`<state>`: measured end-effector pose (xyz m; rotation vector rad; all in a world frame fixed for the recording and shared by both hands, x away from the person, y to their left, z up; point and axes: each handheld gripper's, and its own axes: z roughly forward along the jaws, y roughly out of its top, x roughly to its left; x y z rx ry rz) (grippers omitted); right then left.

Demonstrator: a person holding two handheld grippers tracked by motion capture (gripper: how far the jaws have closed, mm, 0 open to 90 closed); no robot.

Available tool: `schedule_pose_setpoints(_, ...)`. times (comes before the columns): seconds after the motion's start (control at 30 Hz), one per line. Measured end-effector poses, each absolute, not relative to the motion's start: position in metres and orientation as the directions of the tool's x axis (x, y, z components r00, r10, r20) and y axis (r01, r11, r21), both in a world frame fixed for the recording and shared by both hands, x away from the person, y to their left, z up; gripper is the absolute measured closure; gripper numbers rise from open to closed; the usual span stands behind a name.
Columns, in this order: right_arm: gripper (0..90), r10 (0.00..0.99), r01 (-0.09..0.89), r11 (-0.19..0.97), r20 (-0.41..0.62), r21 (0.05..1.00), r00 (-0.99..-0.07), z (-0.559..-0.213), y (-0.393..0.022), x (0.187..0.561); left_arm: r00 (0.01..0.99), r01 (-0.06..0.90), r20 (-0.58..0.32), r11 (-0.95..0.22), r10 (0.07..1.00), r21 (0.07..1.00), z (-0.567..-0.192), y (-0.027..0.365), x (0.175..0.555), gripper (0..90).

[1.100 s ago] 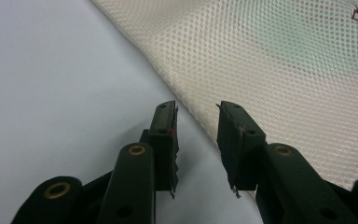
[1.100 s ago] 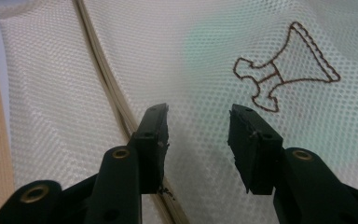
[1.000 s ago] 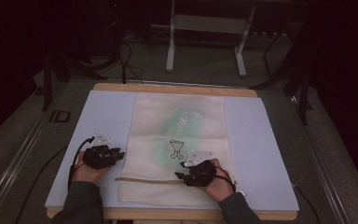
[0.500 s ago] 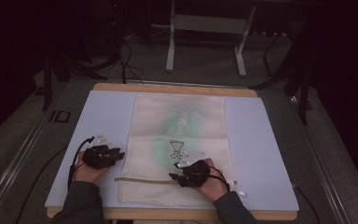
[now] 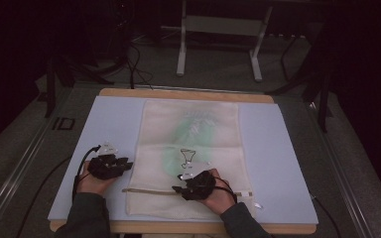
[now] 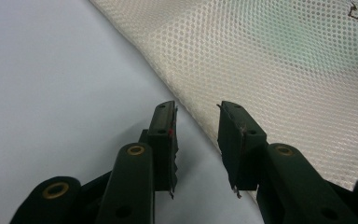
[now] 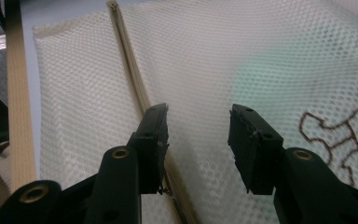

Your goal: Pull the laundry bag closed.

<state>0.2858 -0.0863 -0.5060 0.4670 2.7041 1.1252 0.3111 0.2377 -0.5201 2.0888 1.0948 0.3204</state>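
**Mesh bag zipper in play as right gripper slides along it**

Mesh bag [image 5: 191, 158] lies flat on the blue mat [image 5: 287, 163], its zipper [image 5: 146, 190] running across the near end. The right gripper [image 5: 178, 189] hovers over the zipper line, jaws parted and gripping nothing; since a second ago it has shifted left along it. The left gripper [image 5: 127, 164] waits at the bag's left edge, jaws spread and empty. Next, likely: pinch the zipper pull while steadying the fabric.
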Motion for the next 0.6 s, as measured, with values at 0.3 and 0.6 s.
schedule_pose_setpoints(0.3, 56.8, 0.325, 0.198, 0.667, -0.040, 0.719, -0.945, -0.506, -0.074, 0.284, 0.607, 0.604, -0.114, -0.363, 0.786, 0.710, -0.520, 0.237, 0.311, 66.6)
schedule_pose_setpoints(0.6, 56.6, 0.302, 0.183, 0.665, -0.037, 0.724, -0.952, -0.506, -0.064, 0.283, 0.609, 0.604, -0.117, -0.363, 0.784, 0.710, -0.520, 0.237, 0.311, 66.8)
